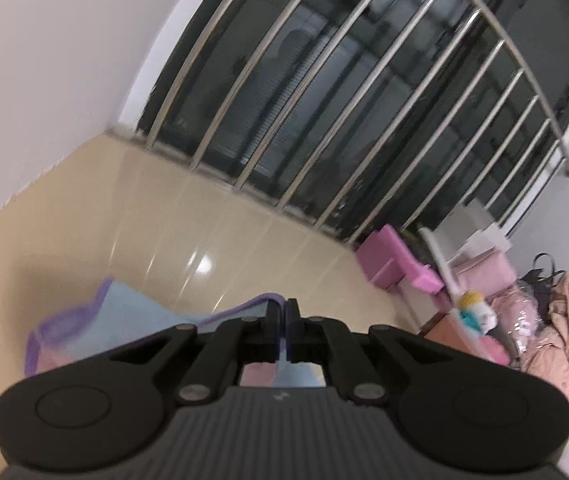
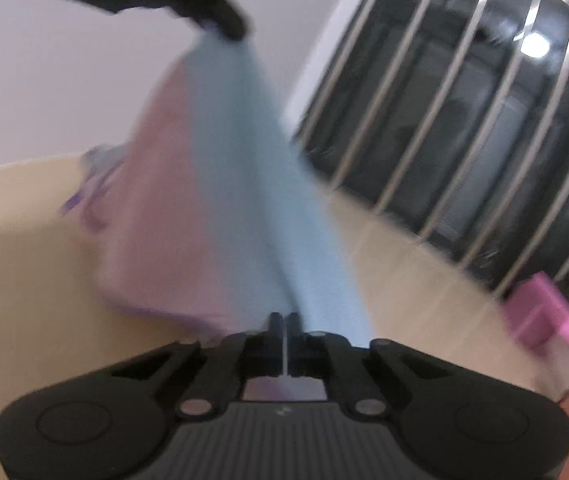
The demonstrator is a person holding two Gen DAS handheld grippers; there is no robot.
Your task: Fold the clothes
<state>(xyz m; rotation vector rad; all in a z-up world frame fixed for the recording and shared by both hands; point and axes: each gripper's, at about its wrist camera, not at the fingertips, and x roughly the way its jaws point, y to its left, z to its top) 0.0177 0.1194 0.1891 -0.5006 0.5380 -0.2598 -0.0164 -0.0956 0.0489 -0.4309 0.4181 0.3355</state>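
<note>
From the left wrist camera, the left gripper (image 1: 283, 306) has its fingers pressed nearly together on a thin edge of the garment (image 1: 124, 312), a light blue piece with purple trim and a patch of pink. The cloth runs between the fingers and spreads off to the left, in front of the tan tiled wall (image 1: 204, 220). Above that is a dark window behind metal bars (image 1: 324, 100). To the right sit pink boxes (image 1: 388, 260) and a heap of pinkish clothing and bags (image 1: 544, 328).

From the right wrist camera, everything is blurred. The right gripper (image 2: 284, 320) also has its fingers all but closed, with a pale sliver of the garment (image 2: 244, 180) pinched between them. From there the cloth stretches up and away, blue on the right and pink on the left, to the other gripper (image 2: 232, 26), which is dark and high in the frame and has hold of the far end; how its fingers stand I cannot tell from here. The garment hangs in the air between the two. The barred window (image 2: 464, 120) fills the right side, and a pink box (image 2: 548, 312) sits low on the right.
</note>
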